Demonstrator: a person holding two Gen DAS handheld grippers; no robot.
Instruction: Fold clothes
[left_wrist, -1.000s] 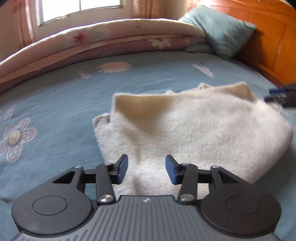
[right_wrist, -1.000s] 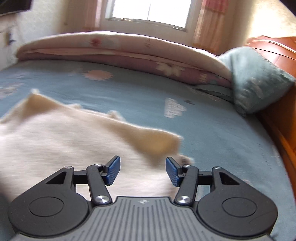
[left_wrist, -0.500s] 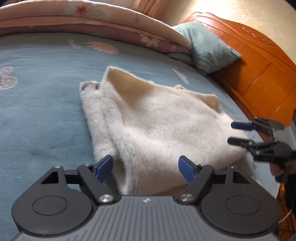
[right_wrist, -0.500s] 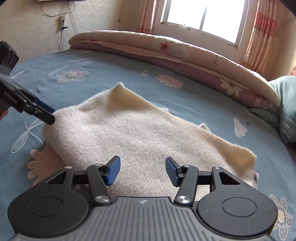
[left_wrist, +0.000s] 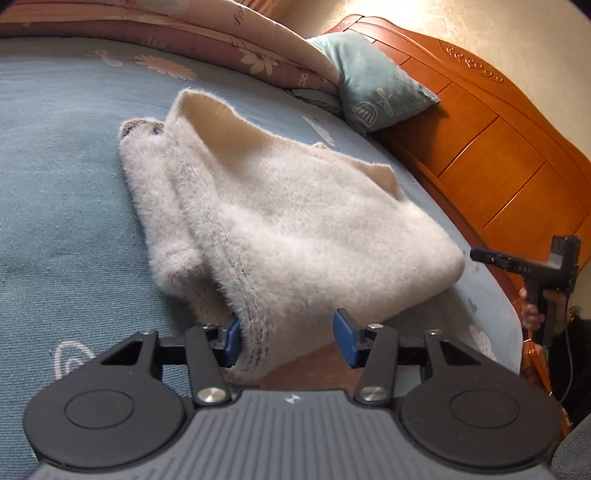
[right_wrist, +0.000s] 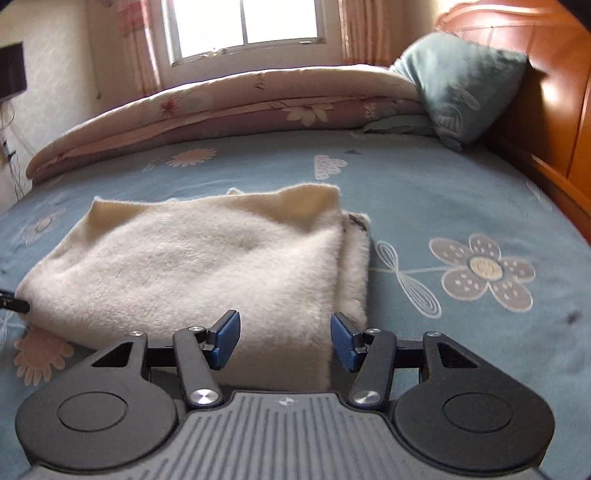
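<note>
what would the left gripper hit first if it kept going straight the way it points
Most likely the near edge of the fluffy white sweater: it already lies between the open left gripper pads, which have just been closing. Depth is hard to judge.

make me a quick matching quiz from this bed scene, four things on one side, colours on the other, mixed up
Things:
1. fuzzy garment
2. pillow
3. headboard
4. folded quilt

Colours:
A. orange-brown wood
B. pink with flowers
C. cream white
D. teal

Pairs: 1-C, 2-D, 3-A, 4-B
</note>
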